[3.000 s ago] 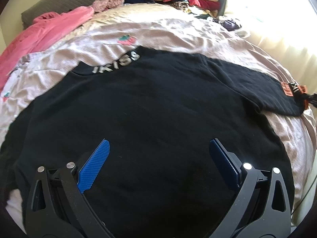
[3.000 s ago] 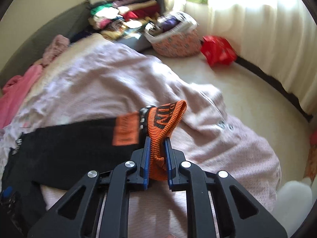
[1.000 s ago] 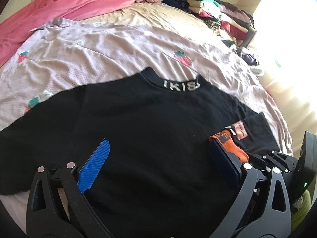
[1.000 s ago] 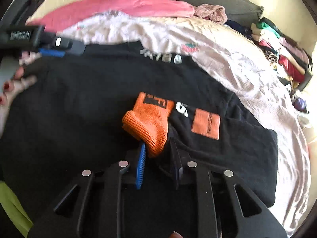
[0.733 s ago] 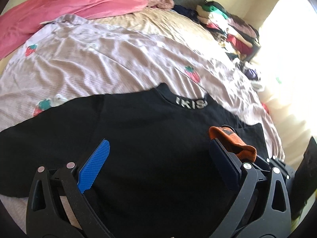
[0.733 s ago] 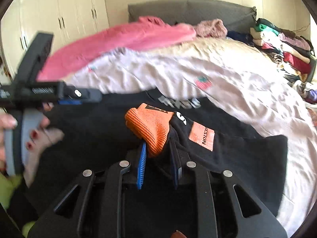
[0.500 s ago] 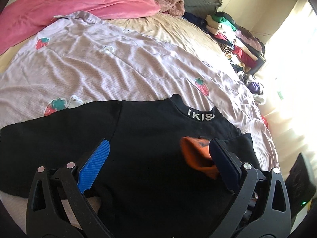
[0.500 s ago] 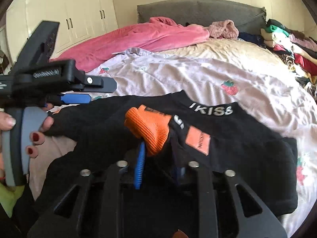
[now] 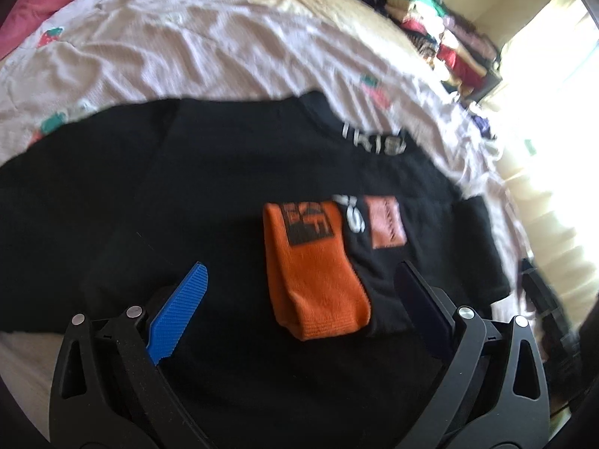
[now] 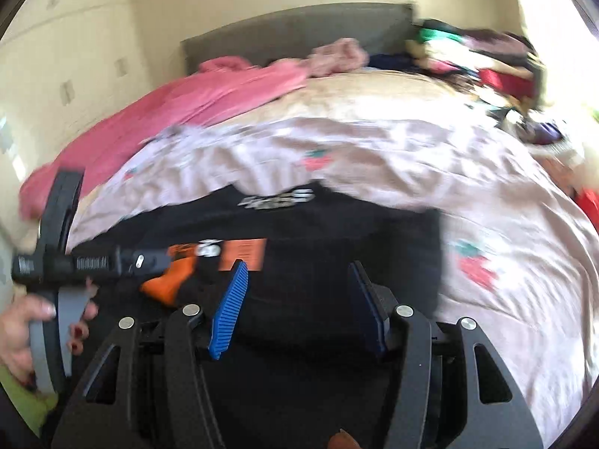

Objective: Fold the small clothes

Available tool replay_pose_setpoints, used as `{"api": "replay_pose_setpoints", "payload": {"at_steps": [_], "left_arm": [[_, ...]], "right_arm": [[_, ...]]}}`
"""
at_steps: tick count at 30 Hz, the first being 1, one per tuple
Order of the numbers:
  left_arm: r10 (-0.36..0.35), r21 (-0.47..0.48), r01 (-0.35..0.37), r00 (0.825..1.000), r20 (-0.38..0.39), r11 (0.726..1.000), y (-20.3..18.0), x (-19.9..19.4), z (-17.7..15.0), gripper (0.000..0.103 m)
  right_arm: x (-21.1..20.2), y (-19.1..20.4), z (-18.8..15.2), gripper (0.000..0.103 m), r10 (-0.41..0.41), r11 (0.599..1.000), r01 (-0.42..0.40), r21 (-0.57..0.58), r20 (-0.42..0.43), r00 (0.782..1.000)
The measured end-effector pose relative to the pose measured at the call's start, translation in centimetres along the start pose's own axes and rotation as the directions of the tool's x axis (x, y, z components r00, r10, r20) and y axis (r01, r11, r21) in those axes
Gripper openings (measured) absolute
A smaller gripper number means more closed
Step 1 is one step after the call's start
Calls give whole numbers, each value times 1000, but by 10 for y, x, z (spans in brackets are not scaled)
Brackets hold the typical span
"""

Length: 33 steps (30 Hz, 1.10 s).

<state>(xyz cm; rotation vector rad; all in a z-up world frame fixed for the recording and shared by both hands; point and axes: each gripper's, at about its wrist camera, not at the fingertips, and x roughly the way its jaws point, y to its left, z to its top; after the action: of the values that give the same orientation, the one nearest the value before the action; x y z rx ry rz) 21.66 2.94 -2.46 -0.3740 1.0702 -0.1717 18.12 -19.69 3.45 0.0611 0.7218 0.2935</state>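
**Q:** Sweatshirt position and gripper states, as shown?

**A:** Black sweatshirt (image 9: 232,202) lies spread flat on the lilac strawberry-print sheet (image 9: 179,56), filling the space ahead of both pairs of fingers. One sleeve is folded inward across the body; its orange ribbed cuff (image 9: 314,280) rests between and just ahead of the fingers of the left gripper (image 9: 299,310), nearer the dark finger than the blue one. The left jaws stand wide apart, empty. The right gripper (image 10: 297,307) has its jaws opening, with only flat black cloth beyond the tips and nothing pinched; the cuff sits off to the blue-finger side, partly hidden behind the other tool.

**Q:** How should the garment handle, and where is a good hold?

**A:** Judged from its drape, it is soft, limp and fairly light, with no stiffness; it will sag and drag on the sheet instead of sliding as a board would. The ribbed cuff, collar band (image 9: 374,140) and hem are thicker and likely the surest places to pinch. The far sleeve, beyond the left gripper's blue finger, appears still unfolded, so its cuff or shoulder seam seems the sensible next hold.
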Motion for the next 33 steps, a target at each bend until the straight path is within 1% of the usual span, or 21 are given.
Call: {"api": "replay_pose_setpoints", "payload": {"at_steps": [2, 4, 5, 6, 7, 8, 9, 10, 11, 12, 14, 16, 18, 20, 21, 22, 23, 26, 28, 30, 33], "left_arm": [[49, 20, -49, 999, -4, 999, -7, 9, -5, 93], [91, 41, -91, 996, 12, 995, -12, 14, -8, 91], [106, 56, -107, 994, 16, 993, -14, 16, -9, 82], [122, 72, -123, 992, 24, 990, -18, 18, -11, 70], [128, 88, -131, 991, 34, 987, -20, 19, -12, 65], [128, 108, -132, 991, 42, 985, -24, 19, -13, 53], [135, 126, -140, 990, 48, 982, -27, 18, -13, 49], [139, 160, -147, 988, 61, 976, -32, 16, -14, 40], [106, 190, -117, 992, 69, 975, -36, 14, -14, 15], [86, 213, -101, 993, 77, 972, -40, 10, -14, 6], [90, 257, -117, 989, 117, 959, -46, 0, -12, 5], [88, 280, -131, 983, 163, 951, -50, -11, -8, 4], [94, 273, -159, 967, 238, 949, -48, -30, 2, 4], [110, 256, -188, 950, 292, 948, -42, -45, 13, 4], [113, 251, -194, 946, 302, 948, -40, -49, 16, 4], [125, 246, -204, 944, 304, 947, -35, -51, 22, 4], [135, 243, -211, 946, 294, 947, -30, -50, 26, 5], [187, 263, -251, 951, 244, 932, -25, -37, 26, 18], [193, 253, -248, 955, 224, 935, -19, -32, 22, 23], [197, 241, -248, 956, 216, 938, -10, -33, 19, 33], [214, 198, -261, 949, 231, 945, 4, -40, 17, 33]], "right_arm": [[-13, -23, -4, 54, -22, 998, 20, 62, 25, 999], [-23, -38, -10, 54, -30, 994, 24, 110, 50, 998], [-27, -44, -11, 54, -32, 991, 24, 131, 55, 998], [-30, -48, -13, 54, -30, 989, 22, 145, 57, 998], [-32, -53, -15, 54, -32, 988, 23, 154, 59, 998], [-33, -56, -16, 54, -43, 986, 33, 162, 60, 997], [-33, -59, -17, 54, -47, 985, 37, 170, 55, 997], [-34, -60, -17, 54, -46, 985, 36, 171, 53, 998], [-34, -61, -18, 54, -51, 984, 41, 172, 55, 997], [-34, -61, -18, 54, -52, 984, 42, 173, 56, 997], [-34, -60, -18, 54, -48, 984, 38, 172, 57, 997], [-34, -59, -18, 54, -49, 985, 39, 168, 57, 997], [-33, -58, -17, 54, -45, 986, 36, 166, 54, 998], [-31, -57, -18, 54, -46, 986, 38, 163, 50, 998], [-31, -57, -17, 54, -44, 986, 36, 162, 47, 998], [-30, -56, -17, 54, -47, 987, 39, 159, 45, 998], [-31, -56, -15, 54, -49, 987, 42, 155, 45, 998], [-30, -54, -13, 54, -57, 988, 50, 144, 43, 997], [-28, -54, -13, 54, -66, 988, 60, 140, 36, 997], [-25, -54, -13, 54, -72, 988, 67, 138, 29, 997], [-21, -52, -12, 54, -70, 989, 67, 129, 16, 997]]}}
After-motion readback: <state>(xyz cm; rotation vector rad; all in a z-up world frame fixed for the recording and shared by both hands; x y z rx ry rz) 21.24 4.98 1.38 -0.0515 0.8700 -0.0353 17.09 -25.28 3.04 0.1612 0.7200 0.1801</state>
